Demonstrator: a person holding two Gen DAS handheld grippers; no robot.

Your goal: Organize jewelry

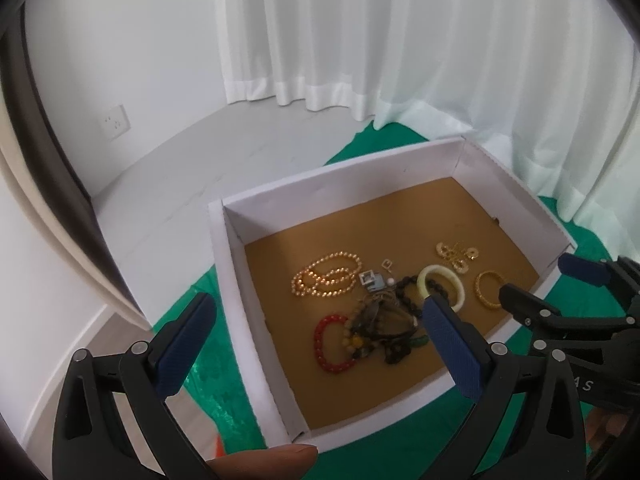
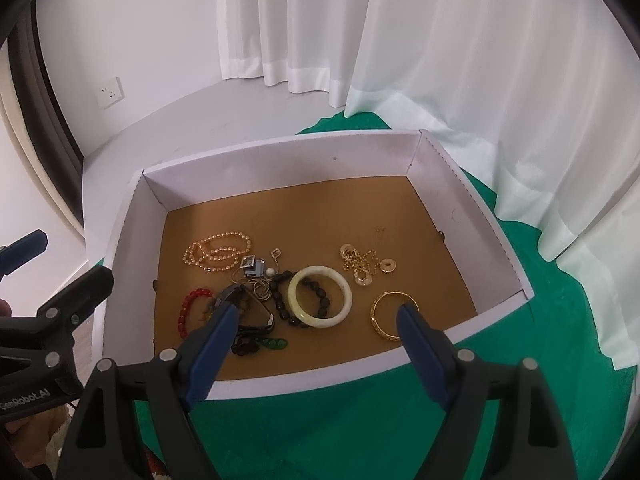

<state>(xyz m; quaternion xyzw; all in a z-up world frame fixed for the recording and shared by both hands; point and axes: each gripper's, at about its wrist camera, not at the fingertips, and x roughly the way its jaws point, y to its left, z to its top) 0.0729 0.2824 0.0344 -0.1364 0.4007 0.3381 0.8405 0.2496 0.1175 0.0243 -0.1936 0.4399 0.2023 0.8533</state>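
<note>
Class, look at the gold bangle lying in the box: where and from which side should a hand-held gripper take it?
Grip the gold bangle across its thin band, from above. It lies flat, apart from the other jewellery, so one finger can go inside the ring.

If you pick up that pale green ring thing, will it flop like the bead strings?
Probably not. The pale green bangle looks like one thick solid hoop, so it should stay stiff. Its glossy surface may be slippery, and it might crack if dropped.
</note>
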